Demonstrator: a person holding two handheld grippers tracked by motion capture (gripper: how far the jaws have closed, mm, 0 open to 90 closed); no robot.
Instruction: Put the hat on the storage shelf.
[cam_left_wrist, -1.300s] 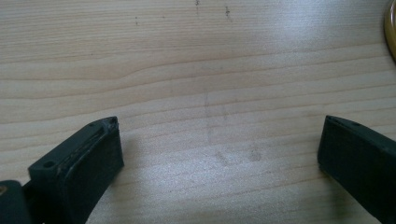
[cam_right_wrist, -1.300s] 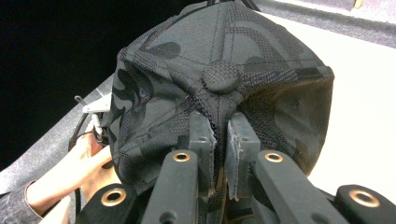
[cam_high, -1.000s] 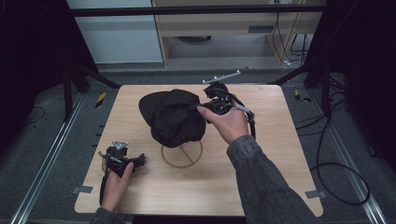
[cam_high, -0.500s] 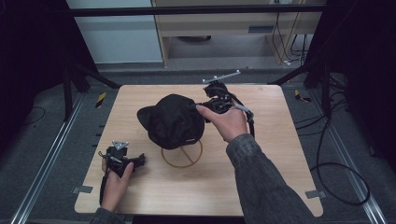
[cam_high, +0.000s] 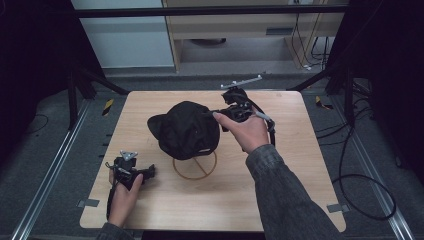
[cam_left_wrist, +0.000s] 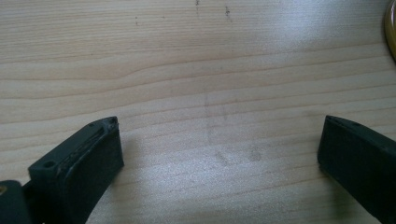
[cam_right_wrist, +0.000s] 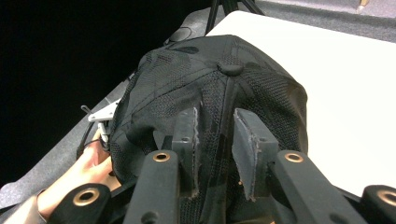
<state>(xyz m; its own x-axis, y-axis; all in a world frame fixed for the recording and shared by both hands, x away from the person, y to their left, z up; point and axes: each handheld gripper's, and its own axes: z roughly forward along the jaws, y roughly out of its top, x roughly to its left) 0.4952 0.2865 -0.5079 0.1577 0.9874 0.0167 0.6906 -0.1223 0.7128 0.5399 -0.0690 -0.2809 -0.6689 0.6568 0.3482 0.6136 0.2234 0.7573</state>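
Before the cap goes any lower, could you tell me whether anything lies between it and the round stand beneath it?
Nothing visible does. The black cap, pinched in the right gripper, hangs over the wooden ring stand; the left gripper rests open on the table, off to the side.

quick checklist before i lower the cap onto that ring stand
1. Right gripper pinching the black cap: ok, jaws closed on the mesh near the crown seam.
2. Cap above the wooden ring stand: ok, it hangs over the ring's rear part in the high view.
3. Cap centred on the stand: cannot tell, the cap hides the stand's top.
4. Left gripper out of the way: ok, open, resting low over the table left of the ring.
5. Brim direction: ok, pointing left in the high view.
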